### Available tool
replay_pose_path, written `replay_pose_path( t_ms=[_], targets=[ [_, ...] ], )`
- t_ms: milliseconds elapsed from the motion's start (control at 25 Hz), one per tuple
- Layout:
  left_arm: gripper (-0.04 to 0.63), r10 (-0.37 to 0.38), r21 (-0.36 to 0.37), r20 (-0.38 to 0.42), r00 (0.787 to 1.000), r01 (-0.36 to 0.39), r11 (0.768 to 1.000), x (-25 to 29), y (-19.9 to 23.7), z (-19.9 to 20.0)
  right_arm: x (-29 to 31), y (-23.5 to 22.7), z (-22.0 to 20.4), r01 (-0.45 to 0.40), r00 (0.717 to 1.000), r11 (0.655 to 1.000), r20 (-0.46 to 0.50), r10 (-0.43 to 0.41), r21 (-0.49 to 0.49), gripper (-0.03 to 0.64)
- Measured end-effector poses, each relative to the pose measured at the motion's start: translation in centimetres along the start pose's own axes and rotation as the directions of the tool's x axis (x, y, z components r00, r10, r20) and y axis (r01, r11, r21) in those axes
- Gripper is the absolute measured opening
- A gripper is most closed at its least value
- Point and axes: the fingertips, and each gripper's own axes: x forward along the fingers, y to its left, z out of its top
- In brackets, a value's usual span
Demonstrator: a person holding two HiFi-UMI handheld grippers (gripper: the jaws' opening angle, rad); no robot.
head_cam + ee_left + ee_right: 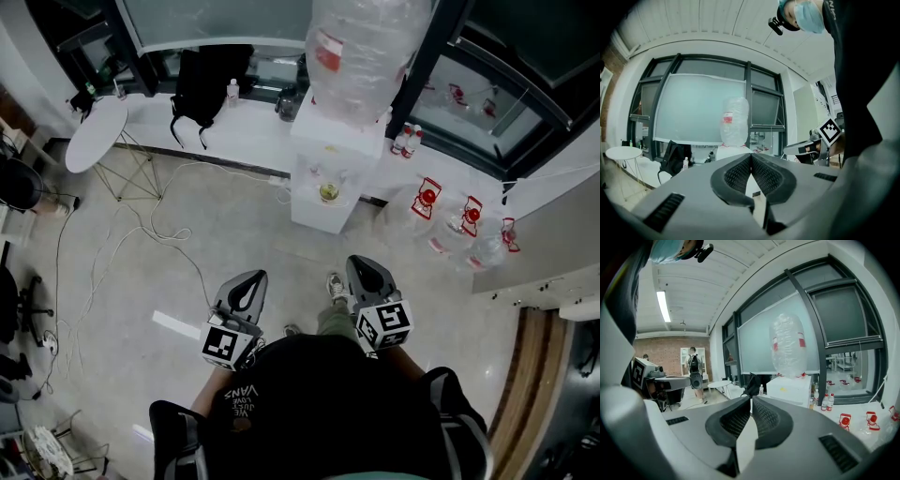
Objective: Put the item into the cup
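I stand on the grey floor (pixel 262 225) facing a white water dispenser (pixel 323 211) with a big bottle (pixel 366 47) on top, set against the long white ledge (pixel 244 131) under the window. In its front niche sits a small yellowish thing (pixel 328 192), too small for me to call it cup or item. My left tongs (pixel 251 277) and right tongs (pixel 362 264) are both pressed together on nothing, well short of the dispenser. That fits walking up to fetch the item as well as standing back with it already in.
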Motion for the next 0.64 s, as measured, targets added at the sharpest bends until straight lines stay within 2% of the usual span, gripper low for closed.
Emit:
replay_pose_path(
  t_ms=[640],
  targets=[
    [0.02,-0.023,-0.014,-0.01,1.0,0.023,1.0,1.2,0.7,0.1,1.3,-0.4,0.7,0.005,1.0,1.0,-0.015,-0.005,-0.006,0.049]
  ],
)
